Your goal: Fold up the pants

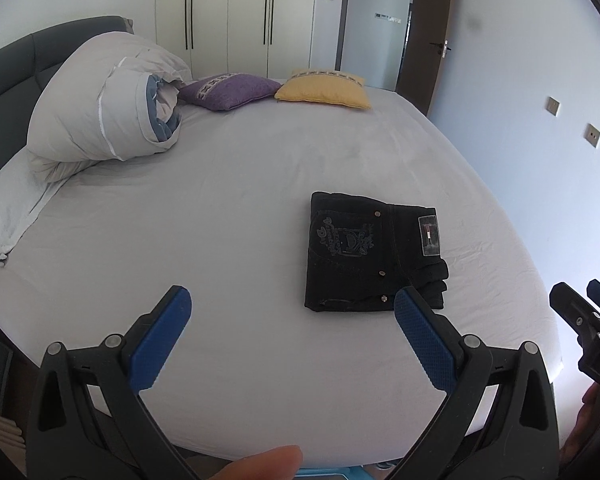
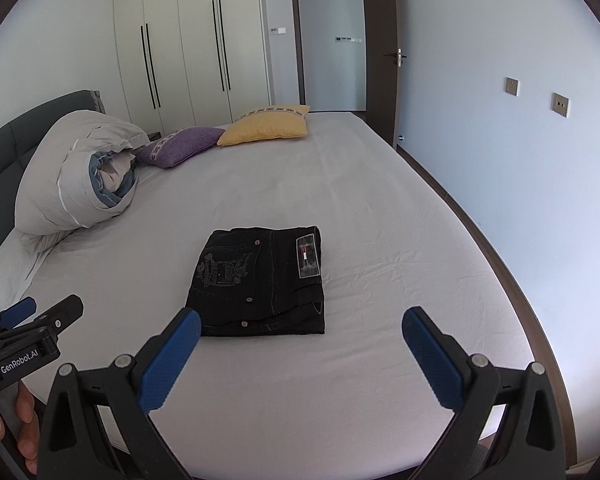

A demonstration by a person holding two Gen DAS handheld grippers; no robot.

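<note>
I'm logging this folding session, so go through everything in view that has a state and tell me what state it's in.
pants: folded into a compact stack, lying flat on the bed, not held.
left gripper: jaws wide open, empty, short of the pants.
right gripper: jaws wide open, empty, short of the pants.
duvet: rolled up by the headboard.
door: open.
wardrobe doors: shut.
purple cushion: lying flat.
yellow cushion: lying flat.

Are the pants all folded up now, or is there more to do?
They look done. The black pants lie on the bed as a small neat stack, back pocket and label on top. Nothing is in hand: the left tongs and the right tongs are both open and pulled back from the pants. Nothing looks left, except maybe putting them away.
</note>
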